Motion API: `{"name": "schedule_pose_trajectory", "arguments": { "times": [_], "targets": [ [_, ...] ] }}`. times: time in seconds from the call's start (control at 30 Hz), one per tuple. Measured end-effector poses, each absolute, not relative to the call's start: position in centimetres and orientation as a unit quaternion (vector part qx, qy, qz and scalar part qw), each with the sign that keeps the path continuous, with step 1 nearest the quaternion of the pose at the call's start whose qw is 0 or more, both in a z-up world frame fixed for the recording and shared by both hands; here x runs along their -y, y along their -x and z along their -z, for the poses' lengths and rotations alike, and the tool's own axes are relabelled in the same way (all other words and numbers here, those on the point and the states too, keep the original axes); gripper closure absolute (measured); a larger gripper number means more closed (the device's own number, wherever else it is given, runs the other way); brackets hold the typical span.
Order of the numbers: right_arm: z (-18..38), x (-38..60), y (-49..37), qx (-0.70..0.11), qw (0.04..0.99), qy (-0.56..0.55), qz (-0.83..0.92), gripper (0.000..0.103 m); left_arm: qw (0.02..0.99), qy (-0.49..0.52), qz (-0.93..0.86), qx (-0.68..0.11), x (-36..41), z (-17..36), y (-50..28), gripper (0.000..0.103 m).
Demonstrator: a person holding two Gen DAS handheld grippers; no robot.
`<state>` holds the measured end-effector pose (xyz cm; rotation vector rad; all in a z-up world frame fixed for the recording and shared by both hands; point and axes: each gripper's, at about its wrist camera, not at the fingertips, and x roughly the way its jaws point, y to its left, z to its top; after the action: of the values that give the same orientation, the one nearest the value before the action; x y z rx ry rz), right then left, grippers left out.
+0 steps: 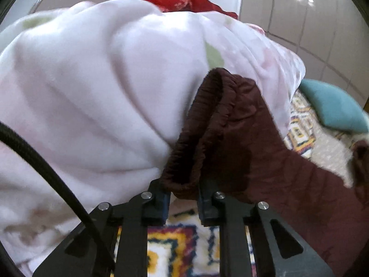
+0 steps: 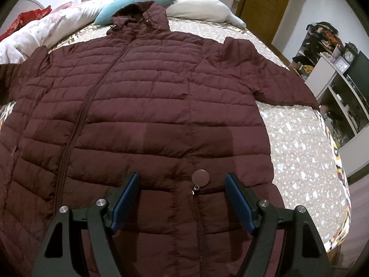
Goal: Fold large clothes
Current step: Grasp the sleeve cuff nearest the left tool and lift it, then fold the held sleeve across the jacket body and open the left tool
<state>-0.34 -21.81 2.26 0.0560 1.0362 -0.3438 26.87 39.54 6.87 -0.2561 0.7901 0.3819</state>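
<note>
A large maroon quilted hooded jacket (image 2: 143, 106) lies spread flat, front up, on the bed, hood towards the pillows, its right sleeve (image 2: 265, 73) stretched out. My right gripper (image 2: 183, 184) is open and hovers just above the jacket's lower front, its fingers either side of a round metal zip pull (image 2: 201, 177). In the left wrist view my left gripper (image 1: 183, 191) is shut on the elastic cuff (image 1: 196, 138) of the jacket's other sleeve and holds it lifted in front of a white blanket.
A rumpled white floral blanket (image 1: 92, 92) fills the bed's left side, with a red cloth (image 1: 184, 1) behind it. A teal pillow (image 2: 136, 4) and a white pillow (image 2: 205, 7) lie by the headboard. Patterned bedspread (image 2: 299, 152) shows at right; shelves (image 2: 334, 73) stand beyond the bed edge.
</note>
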Motion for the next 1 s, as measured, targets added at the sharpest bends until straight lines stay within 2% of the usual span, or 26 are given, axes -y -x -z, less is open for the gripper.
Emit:
{"name": "schedule_pose_trajectory", "arguments": {
  "times": [0.23, 0.37, 0.53, 0.7, 1.0],
  "targets": [
    [-2.7, 22.3, 1.6, -0.487, 0.859, -0.041, 0.15, 0.023, 0.901, 0.123, -0.189, -0.372, -38.9, -10.8, -24.8, 0.087],
    [-3.3, 23.0, 2.2, -0.476, 0.865, -0.056, 0.148, 0.023, 0.922, 0.117, -0.139, -0.342, -35.1, -14.4, -22.9, 0.088],
    [-3.4, 23.7, 2.8, -0.471, 0.868, -0.075, 0.135, 0.023, 0.944, 0.067, -0.015, -0.322, -24.5, -18.3, -20.1, 0.089],
    [-4.1, 25.3, 4.0, -0.459, 0.873, -0.099, 0.133, 0.023, 0.934, 0.064, 0.106, -0.334, -12.2, -18.3, -19.0, 0.089],
    [-4.8, 30.0, 5.6, -0.444, 0.872, -0.148, 0.146, 0.022, 0.881, 0.017, 0.278, -0.383, 10.1, -12.2, -17.7, 0.087]
  ]
}}
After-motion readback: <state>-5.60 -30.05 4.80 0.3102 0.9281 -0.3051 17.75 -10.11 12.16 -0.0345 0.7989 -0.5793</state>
